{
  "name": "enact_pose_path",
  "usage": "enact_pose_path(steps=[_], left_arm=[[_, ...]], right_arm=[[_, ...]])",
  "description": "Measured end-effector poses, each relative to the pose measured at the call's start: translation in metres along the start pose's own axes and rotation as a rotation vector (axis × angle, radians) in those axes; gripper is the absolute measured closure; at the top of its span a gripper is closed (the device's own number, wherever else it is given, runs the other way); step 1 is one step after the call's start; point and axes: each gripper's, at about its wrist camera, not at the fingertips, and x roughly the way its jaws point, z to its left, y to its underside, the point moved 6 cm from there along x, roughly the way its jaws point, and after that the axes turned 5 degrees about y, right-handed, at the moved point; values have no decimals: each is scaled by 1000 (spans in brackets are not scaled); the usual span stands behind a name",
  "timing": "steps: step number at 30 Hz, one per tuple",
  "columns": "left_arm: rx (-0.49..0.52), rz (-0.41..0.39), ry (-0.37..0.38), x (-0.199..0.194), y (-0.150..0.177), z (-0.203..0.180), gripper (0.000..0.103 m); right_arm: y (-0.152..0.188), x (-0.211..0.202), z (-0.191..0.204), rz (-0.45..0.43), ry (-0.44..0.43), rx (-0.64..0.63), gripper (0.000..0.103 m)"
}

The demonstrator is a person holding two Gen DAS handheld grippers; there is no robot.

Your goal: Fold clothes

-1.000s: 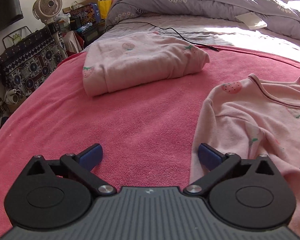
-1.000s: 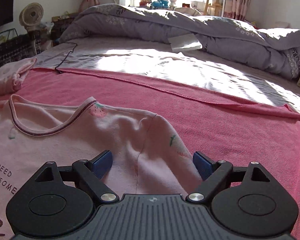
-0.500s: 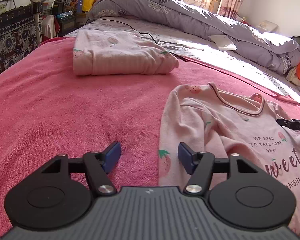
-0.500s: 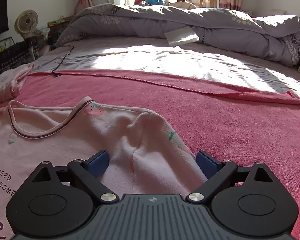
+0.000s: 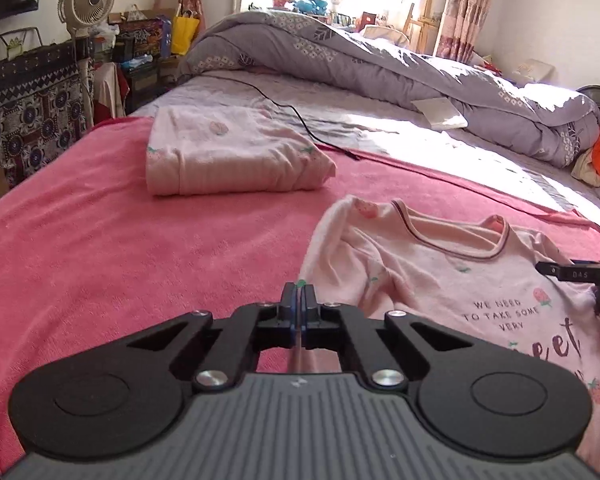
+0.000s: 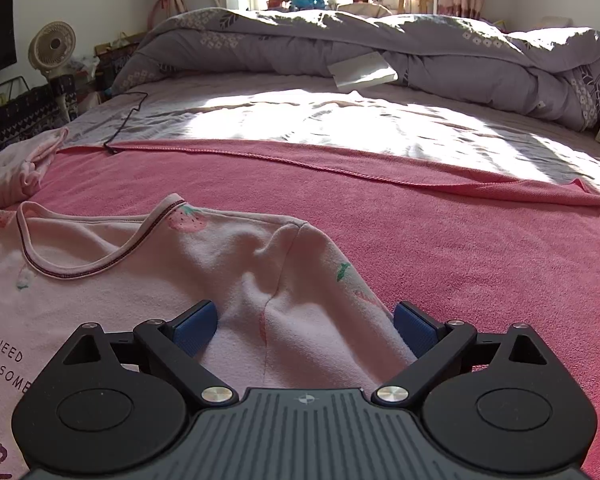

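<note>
Left hand-held gripper (image 5: 299,300) pinches the shirt (image 5: 440,276) sleeve edge; right hand-held gripper (image 6: 305,320) spread astride the opposite sleeve.

Pink garments: two, one folded garment (image 5: 236,156) far left, one spread shirt (image 5: 460,280) near right.
Pink blankets: one pink blanket (image 5: 120,248) under both.
Grey quilts: one grey quilt (image 5: 380,64), bunched at the far side.
Fans: one fan (image 5: 86,0), far left.
Black cables: one black cable (image 5: 296,116).
White booklets: one white booklet (image 5: 440,113) on the quilt, far right.
Grippers: two, left gripper (image 5: 299,300) and right gripper (image 6: 305,322).
</note>
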Motion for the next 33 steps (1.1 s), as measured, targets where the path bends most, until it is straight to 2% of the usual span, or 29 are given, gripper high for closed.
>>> enact_pose_path(steps=[4, 6, 9, 10, 11, 13, 14, 18, 19, 21, 22, 24, 25, 26, 30, 32, 33], left_arm=[[133, -149, -207, -14, -41, 7, 103], [161, -158, -275, -11, -52, 13, 103], [112, -23, -173, 4, -35, 21, 103], [109, 20, -144, 8, -22, 20, 89], [106, 57, -116, 10, -8, 19, 59], [77, 91, -67, 8, 14, 20, 33], [63, 92, -38, 5, 23, 19, 31], [-3, 114, 104, 0, 47, 17, 31], [-16, 127, 135, 2, 53, 14, 34], [6, 133, 128, 9, 61, 4, 36], [38, 117, 110, 9, 62, -2, 42], [29, 115, 130, 7, 61, -9, 66], [8, 119, 143, 6, 60, -11, 93], [-16, 120, 150, 4, 58, -12, 99], [-6, 40, 69, -17, 41, -14, 99], [5, -49, 44, -35, 18, -10, 99], [34, -113, -2, -43, 2, -6, 99]], right_arm=[[0, 0, 0, 0, -1, 3, 6], [0, 0, 0, 0, -2, 4, 6], [1, 0, 1, 1, -4, 8, 6], [1, 0, 1, 1, -4, 10, 5], [1, 0, 1, 2, -5, 11, 5], [1, 0, 1, 3, -7, 13, 5], [1, 0, 1, 3, -8, 14, 5], [1, 0, 1, 3, -8, 15, 4], [1, 0, 1, 3, -8, 15, 4], [1, 0, 1, 3, -8, 15, 4], [1, 0, 1, 3, -7, 15, 4], [1, 0, 1, 4, -7, 16, 4], [1, 0, 0, 5, -7, 17, 3], [1, 0, 1, 5, -7, 19, 3], [1, 0, 3, 6, -7, 21, 3], [1, 0, 2, 6, -7, 21, 3], [1, 0, 2, 6, -7, 21, 3]])
